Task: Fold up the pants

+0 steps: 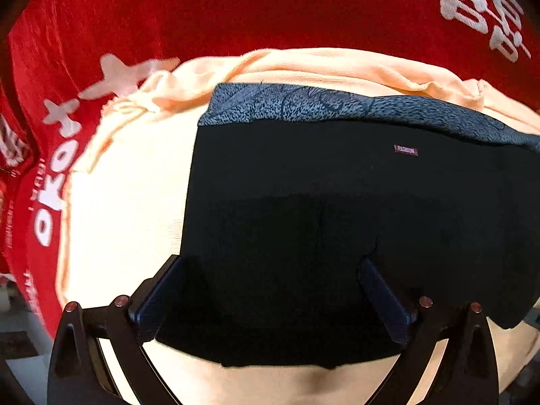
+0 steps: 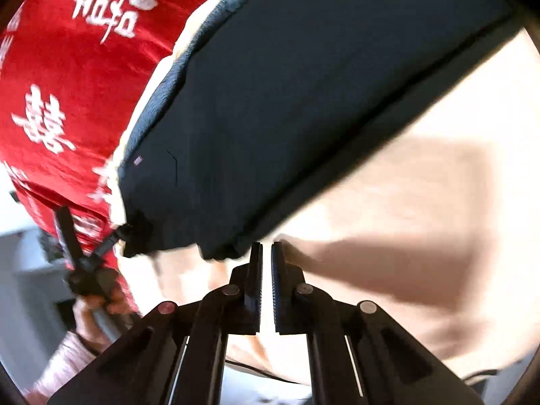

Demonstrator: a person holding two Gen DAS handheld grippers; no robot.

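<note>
Dark navy pants [image 1: 320, 222] lie folded on a peach cloth [image 1: 128, 202], with a speckled blue waistband [image 1: 303, 104] along the far edge and a small label [image 1: 406, 150]. My left gripper [image 1: 270, 270] is open, its fingers spread over the near edge of the pants, holding nothing. In the right wrist view the pants [image 2: 287, 118] stretch diagonally. My right gripper [image 2: 266, 249] has its jaws nearly closed, empty, just beside the pants' near corner over the peach cloth [image 2: 422, 219]. The left gripper [image 2: 114, 239] shows at the pants' left corner.
A red cloth with white lettering [image 1: 236, 10] lies beyond the peach cloth and also shows in the right wrist view [image 2: 67, 84]. A hand [image 2: 91, 310] holds the left gripper's handle. The table edge and grey floor [image 2: 23, 287] lie at lower left.
</note>
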